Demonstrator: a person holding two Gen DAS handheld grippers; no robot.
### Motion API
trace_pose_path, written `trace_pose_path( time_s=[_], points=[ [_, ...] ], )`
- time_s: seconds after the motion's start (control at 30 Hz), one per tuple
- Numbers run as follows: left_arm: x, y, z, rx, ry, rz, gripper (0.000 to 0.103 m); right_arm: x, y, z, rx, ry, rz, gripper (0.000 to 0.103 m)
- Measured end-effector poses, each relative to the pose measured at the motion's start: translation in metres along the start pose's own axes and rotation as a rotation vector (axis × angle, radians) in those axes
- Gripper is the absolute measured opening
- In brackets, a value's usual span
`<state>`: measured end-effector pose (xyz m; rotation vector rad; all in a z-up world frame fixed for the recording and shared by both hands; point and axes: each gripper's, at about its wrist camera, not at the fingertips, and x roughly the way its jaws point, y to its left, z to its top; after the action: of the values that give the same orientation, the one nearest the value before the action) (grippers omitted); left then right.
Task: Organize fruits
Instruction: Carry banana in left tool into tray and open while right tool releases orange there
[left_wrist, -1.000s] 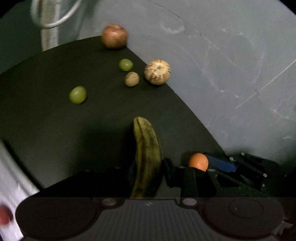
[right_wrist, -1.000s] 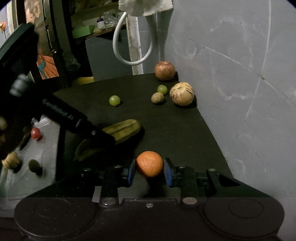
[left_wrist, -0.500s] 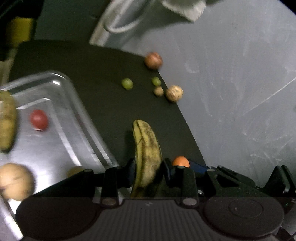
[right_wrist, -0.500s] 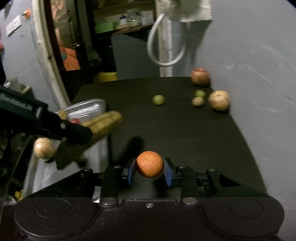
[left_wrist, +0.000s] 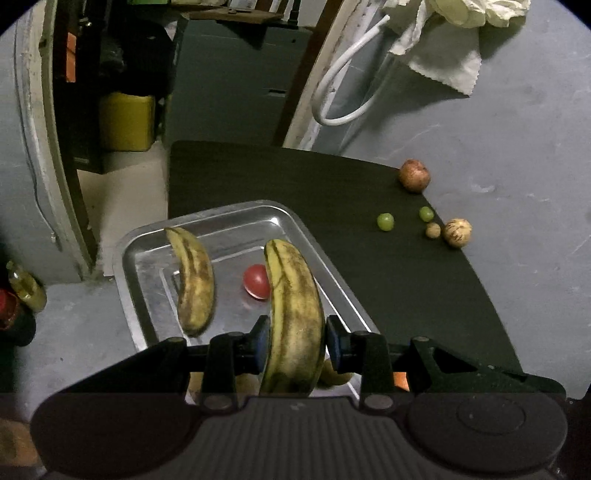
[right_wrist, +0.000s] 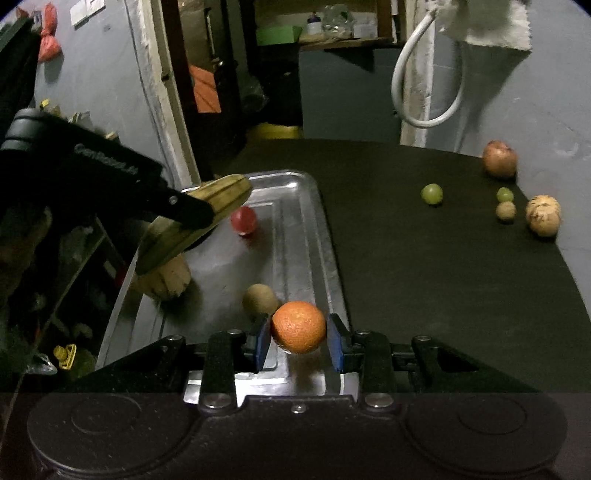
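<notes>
Overhead, the left hand-held gripper (left_wrist: 295, 338) tilts a banana (left_wrist: 293, 314) above the tray (left_wrist: 147, 258).

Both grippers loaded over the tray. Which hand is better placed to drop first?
Right, probably. The right gripper holds the orange above bare tray floor. The left gripper holds its banana over the red fruit and another banana.

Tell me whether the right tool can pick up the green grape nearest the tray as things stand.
Probably not: the right tool is shut on an orange. The path to the grape over the dark mat looks free.
</notes>
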<state>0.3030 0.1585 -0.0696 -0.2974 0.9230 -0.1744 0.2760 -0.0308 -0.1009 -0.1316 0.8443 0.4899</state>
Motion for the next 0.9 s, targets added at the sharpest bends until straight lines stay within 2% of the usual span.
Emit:
trace_pose_path(
  time_s=[0.27,0.53,0.67,0.73,0.9],
  points=[
    [0.014,-0.017,-0.012,0.145,0.022,0.052,0.034,0.012,0.007,-0.007,-0.043,0.022,-0.012,0.035],
    [0.029,-0.021,-0.017,0.182,0.08,0.048,0.035,0.015,0.015,-0.012,-0.088,0.019,-0.033,0.036],
    [0.032,-0.021,-0.019,0.158,0.102,0.047,0.035,0.01,0.012,-0.014,-0.069,0.022,-0.032,0.05],
    [0.031,-0.018,-0.02,0.137,0.11,0.034,0.035,0.003,0.01,-0.014,-0.061,0.017,-0.032,0.054],
    [0.019,-0.015,-0.019,0.079,0.096,-0.009,0.038,-0.031,0.002,-0.018,-0.007,-0.022,-0.06,0.07]
  ],
)
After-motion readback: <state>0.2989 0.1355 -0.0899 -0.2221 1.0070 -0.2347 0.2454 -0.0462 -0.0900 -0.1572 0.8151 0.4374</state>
